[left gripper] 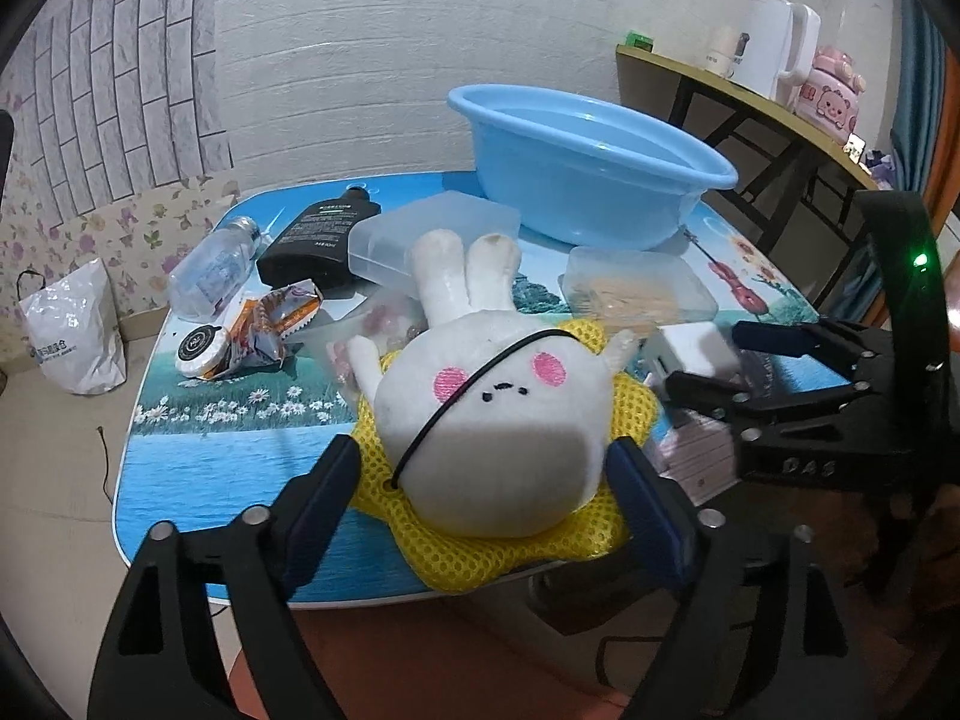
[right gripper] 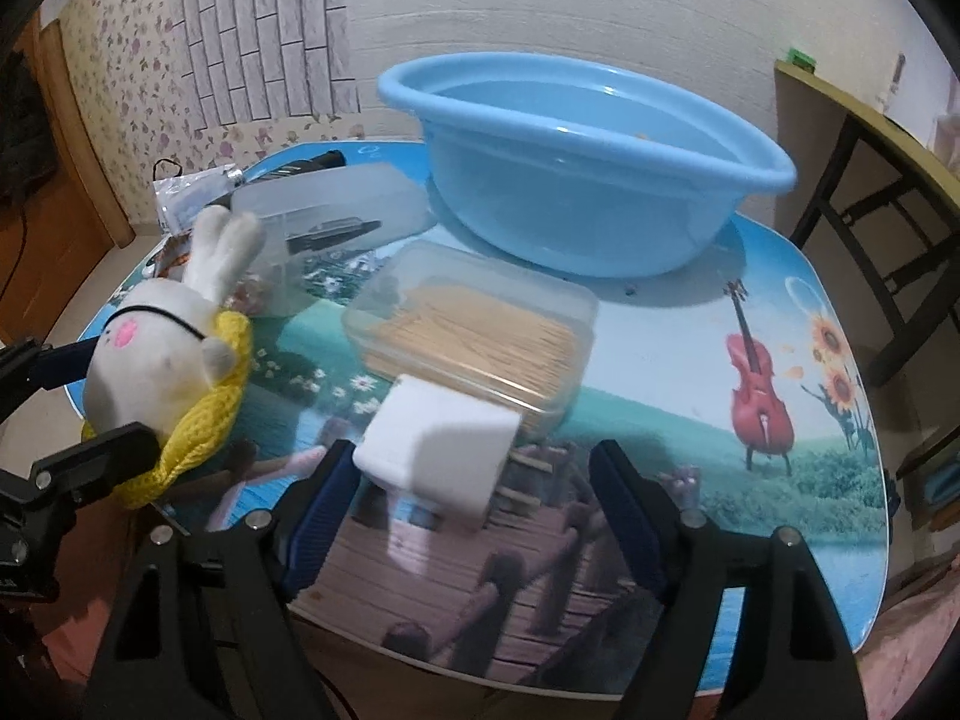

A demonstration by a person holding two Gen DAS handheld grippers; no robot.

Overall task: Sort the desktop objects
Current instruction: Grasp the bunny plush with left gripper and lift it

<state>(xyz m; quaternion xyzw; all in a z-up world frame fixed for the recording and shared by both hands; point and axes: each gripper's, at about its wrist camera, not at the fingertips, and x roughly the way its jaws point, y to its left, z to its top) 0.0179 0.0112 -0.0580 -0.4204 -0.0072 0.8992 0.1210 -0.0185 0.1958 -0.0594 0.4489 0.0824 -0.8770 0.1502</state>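
Observation:
A white plush rabbit lies on a yellow mesh pad at the near edge of the picture-printed table. My left gripper is open, with a finger on each side of the rabbit's body and a gap at the left pad. A white block-shaped charger rests on the table to the rabbit's right. My right gripper is open around it; the left finger is close to it and the right finger stands well clear. A blue basin stands at the back.
A clear box of wooden sticks lies just behind the charger. Further left lie a frosted box, a black bottle, a clear bottle, a snack wrapper and a round tin. A side table with a kettle stands at the right.

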